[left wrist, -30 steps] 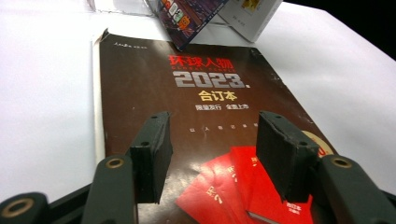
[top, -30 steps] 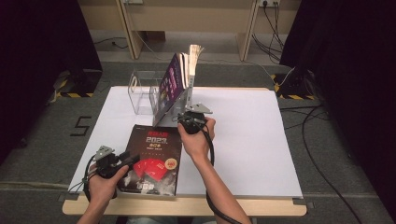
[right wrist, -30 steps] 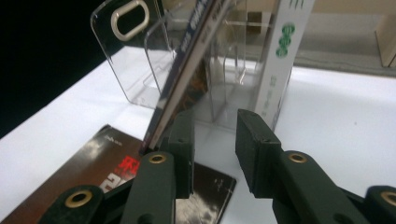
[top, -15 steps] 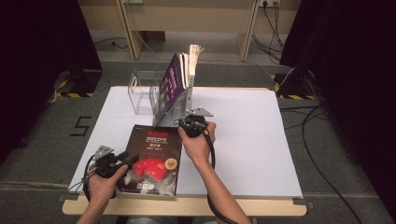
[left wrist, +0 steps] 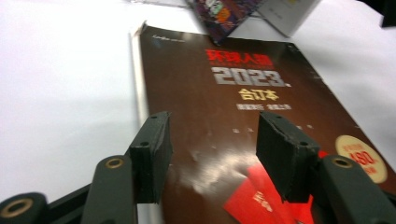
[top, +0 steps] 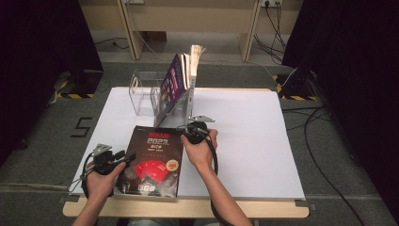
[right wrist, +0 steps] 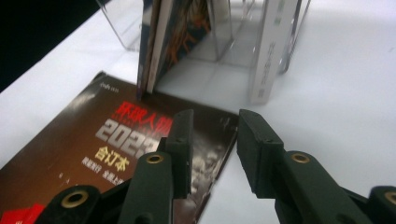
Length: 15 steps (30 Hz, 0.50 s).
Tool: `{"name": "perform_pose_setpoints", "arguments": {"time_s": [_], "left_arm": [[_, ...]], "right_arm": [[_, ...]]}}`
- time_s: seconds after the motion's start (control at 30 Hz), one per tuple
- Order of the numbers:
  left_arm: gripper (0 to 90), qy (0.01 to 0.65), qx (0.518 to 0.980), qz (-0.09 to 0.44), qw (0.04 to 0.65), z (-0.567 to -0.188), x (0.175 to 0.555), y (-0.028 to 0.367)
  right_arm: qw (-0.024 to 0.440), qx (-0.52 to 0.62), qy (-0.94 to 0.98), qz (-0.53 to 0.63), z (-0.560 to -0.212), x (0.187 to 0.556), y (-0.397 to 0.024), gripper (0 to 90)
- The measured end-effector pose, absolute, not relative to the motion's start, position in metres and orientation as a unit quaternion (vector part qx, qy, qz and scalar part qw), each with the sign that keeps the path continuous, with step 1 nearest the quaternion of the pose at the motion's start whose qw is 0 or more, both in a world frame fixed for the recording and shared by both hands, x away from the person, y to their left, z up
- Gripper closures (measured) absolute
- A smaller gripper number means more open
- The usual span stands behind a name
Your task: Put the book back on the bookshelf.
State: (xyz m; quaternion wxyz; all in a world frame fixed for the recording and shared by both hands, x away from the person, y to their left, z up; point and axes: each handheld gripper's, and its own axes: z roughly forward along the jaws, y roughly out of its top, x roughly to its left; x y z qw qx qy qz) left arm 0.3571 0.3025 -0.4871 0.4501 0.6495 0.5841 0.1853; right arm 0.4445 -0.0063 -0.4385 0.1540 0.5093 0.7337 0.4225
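Observation:
A dark brown book (top: 153, 160) with "2023" on its cover lies flat on the white table (top: 244, 141). My left gripper (top: 128, 157) hovers at the book's near left side, open. In the left gripper view my left gripper (left wrist: 212, 123) has one jaw above the spine edge and the other above the cover (left wrist: 243, 107). My right gripper (top: 186, 133) is at the book's far right corner, open. In the right gripper view my right gripper (right wrist: 212, 121) straddles the book's (right wrist: 93, 140) right edge, one jaw over the cover, one over bare table.
A clear plastic book rack (top: 141, 94) stands just beyond the flat book, with a purple-covered book (top: 171, 87) leaning in it and a white book (top: 195, 66) upright at its right. The rack's books (right wrist: 159, 46) rise close ahead of the right jaws. Table edges drop to grey floor.
My right gripper has come down and slightly nearer, onto the book's far right corner. The left gripper and the book have stayed put.

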Motion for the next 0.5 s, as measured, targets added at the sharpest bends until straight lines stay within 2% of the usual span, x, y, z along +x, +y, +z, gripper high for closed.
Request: {"name": "perform_pose_setpoints", "arguments": {"time_s": [0.5], "left_arm": [[51.4,0.602,0.645,0.169,0.440,-0.496,0.371,0.313]], "right_arm": [[0.101,0.525,0.756,0.377,-0.462,0.446,-0.005,70.4]]}}
